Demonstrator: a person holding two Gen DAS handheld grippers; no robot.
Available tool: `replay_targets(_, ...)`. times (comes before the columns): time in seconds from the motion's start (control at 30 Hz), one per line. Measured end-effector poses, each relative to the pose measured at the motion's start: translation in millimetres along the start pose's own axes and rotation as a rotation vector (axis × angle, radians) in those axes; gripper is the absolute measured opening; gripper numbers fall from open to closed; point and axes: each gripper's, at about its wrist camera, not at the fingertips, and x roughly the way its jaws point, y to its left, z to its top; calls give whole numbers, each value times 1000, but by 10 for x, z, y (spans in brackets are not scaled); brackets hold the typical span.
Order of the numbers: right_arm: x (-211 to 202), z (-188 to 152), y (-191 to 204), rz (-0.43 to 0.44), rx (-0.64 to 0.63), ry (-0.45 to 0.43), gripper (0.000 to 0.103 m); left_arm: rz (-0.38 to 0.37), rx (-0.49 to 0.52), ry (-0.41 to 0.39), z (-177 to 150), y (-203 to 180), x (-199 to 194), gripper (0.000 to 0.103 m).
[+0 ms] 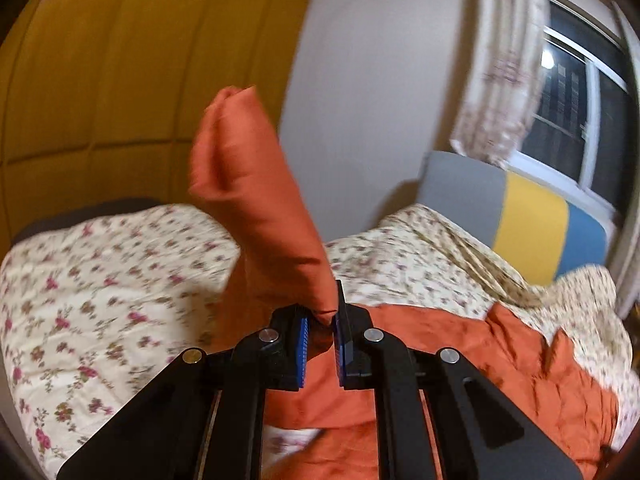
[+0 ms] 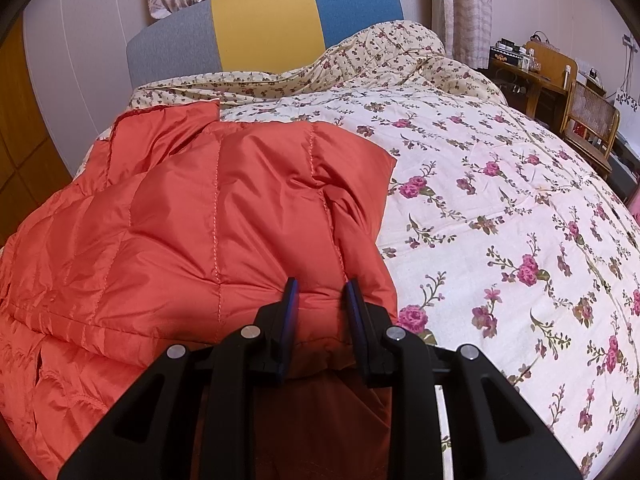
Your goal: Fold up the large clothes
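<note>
Slippage worries me: my left gripper [image 1: 321, 322] pinches only a thin tip of the orange jacket [image 2: 224, 216], its sleeve rising toward 11 o'clock. My right gripper [image 2: 321, 294] straddles the padded hem on the floral quilt [image 2: 500, 208], 2 fingers part open.

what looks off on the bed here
Nothing is damaged or spilled. The quilt is bunched up by the headboard, and part of the jacket sticks up from the left claw.

Floral quilt [image 2: 500, 208] below a grey-yellow-blue headboard [image 2: 264, 24], curtained window [image 1: 576, 120].
</note>
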Motion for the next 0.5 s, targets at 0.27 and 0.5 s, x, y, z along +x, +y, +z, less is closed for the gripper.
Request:
replay_targets(0.27,1,0,2,1,1,0,24,-125,156,-28,-138,-848,-130,11)
replay_targets(0.5,2,5,-2,8,6,0,24,-211,250,-13,-337,-1449,-161,11)
